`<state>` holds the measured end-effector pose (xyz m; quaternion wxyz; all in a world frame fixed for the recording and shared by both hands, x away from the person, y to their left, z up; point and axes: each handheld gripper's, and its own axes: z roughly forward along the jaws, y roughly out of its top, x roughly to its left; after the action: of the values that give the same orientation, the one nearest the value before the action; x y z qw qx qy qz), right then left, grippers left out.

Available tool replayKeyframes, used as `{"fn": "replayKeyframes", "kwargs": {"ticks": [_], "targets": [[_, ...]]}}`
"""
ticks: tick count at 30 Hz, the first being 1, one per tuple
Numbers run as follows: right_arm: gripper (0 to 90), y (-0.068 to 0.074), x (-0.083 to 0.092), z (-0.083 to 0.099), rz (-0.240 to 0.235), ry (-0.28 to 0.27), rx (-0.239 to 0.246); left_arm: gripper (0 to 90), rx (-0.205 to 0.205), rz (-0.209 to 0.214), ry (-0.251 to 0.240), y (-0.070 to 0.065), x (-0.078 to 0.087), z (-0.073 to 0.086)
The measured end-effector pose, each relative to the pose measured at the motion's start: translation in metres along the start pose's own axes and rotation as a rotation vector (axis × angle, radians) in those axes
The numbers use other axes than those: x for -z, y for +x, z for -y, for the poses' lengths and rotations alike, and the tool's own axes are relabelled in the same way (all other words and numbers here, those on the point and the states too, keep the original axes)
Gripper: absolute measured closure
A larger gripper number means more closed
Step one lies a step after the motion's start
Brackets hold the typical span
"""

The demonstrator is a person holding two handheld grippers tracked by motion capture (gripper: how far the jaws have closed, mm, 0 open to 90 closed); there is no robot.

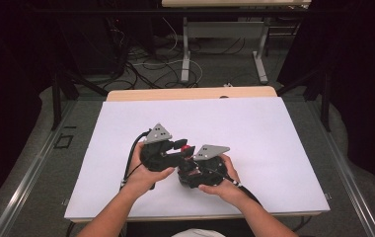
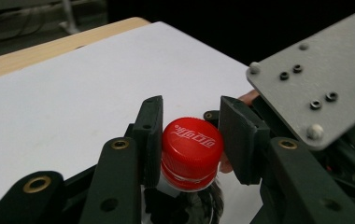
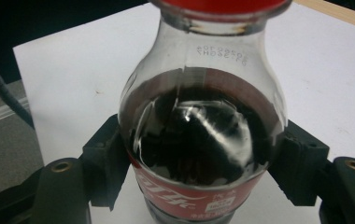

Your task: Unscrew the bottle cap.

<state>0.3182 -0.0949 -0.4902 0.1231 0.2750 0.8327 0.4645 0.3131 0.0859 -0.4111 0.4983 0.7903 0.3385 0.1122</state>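
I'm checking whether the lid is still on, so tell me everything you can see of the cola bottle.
The cola bottle is clear plastic, holding dark liquid up to its shoulder, with a red label lower down and a red cap still on. The right gripper clamps its body; the left gripper has its jaws around the cap, one pad touching. It is held above the white table.

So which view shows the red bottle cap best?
The left gripper view: the cap sits close and sharp between that left claw, white lettering legible on top. The high view shows it as a small red spot between the hands. The right gripper view catches its lower edge above the bottle.
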Motion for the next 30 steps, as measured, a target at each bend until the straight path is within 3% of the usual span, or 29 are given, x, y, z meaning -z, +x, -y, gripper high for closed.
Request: {"fn": "replayKeyframes", "kwargs": {"ticks": [1,3,5,6,8,13,19,23,26,28,30], "targets": [[29.4,0.000,0.000,0.000,0.000,0.000,0.000,61.3,0.024,-0.018,-0.002,-0.003,0.000,0.000],[29.4,0.000,0.000,0.000,0.003,0.000,-0.004,61.4,0.021,-0.056,-0.007,-0.009,-0.001,0.000],[29.4,0.000,0.000,0.000,0.005,-0.001,-0.002,61.2,0.013,-0.055,0.006,-0.010,-0.001,-0.001],[29.3,0.000,0.001,0.000,-0.001,0.001,0.002,59.8,0.009,-0.044,0.002,-0.010,-0.001,-0.001],[29.4,0.000,0.001,0.000,0.001,-0.006,-0.002,54.7,-0.018,0.025,0.002,-0.005,0.001,-0.003],[29.3,-0.002,0.003,-0.001,-0.009,-0.012,-0.006,46.1,-0.040,0.099,-0.046,0.009,0.010,-0.007],[29.3,-0.002,0.004,-0.002,-0.045,-0.019,-0.005,44.1,-0.081,0.239,0.017,0.026,0.011,-0.008],[29.3,0.000,0.004,-0.002,-0.064,-0.019,0.016,49.8,-0.098,0.280,0.023,0.033,0.006,-0.005],[29.3,0.001,0.003,-0.002,-0.071,-0.017,0.018,56.6,-0.088,0.313,0.013,0.035,0.005,-0.002],[29.3,0.001,0.002,-0.001,-0.068,-0.019,0.022,59.8,-0.083,0.305,0.013,0.033,0.004,0.000],[29.4,0.001,0.001,0.000,-0.063,-0.013,0.016,60.6,-0.096,0.262,-0.003,0.027,0.002,0.001]]}}
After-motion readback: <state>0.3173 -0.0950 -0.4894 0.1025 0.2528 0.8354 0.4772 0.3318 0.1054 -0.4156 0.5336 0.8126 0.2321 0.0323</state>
